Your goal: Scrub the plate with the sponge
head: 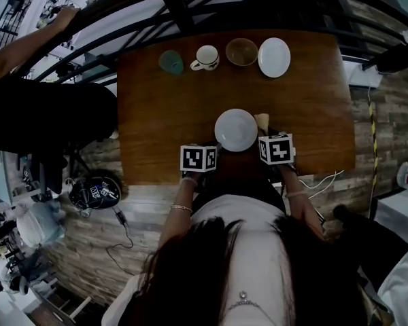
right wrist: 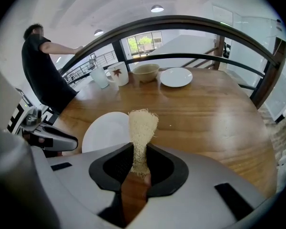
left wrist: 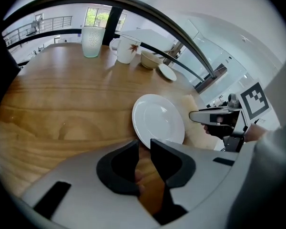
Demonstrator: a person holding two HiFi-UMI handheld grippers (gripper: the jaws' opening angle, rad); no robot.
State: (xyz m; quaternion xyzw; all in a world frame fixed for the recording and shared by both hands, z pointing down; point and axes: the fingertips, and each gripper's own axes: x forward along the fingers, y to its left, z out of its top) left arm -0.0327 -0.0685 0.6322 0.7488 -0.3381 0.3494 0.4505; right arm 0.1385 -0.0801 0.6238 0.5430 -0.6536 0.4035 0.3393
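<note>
A white plate [head: 236,129] lies on the wooden table [head: 156,114] near its front edge. My left gripper [left wrist: 144,143] is at the plate's [left wrist: 158,119] near left rim, its jaws drawn close with the rim at their tips. My right gripper [right wrist: 140,149] is shut on a pale yellow mesh sponge [right wrist: 142,125], which stands up out of the jaws. The sponge [head: 262,121] hovers just beside the plate's right edge, apart from it. In the right gripper view the plate [right wrist: 107,130] sits left of the sponge, with the left gripper [right wrist: 52,140] at its far side.
Along the table's far edge stand a teal glass [head: 171,62], a mug [head: 206,57], a bowl [head: 242,51] and a second white plate [head: 274,57]. A dark curved railing [right wrist: 181,23] runs behind them. A person in black [right wrist: 43,75] stands at the table's left end.
</note>
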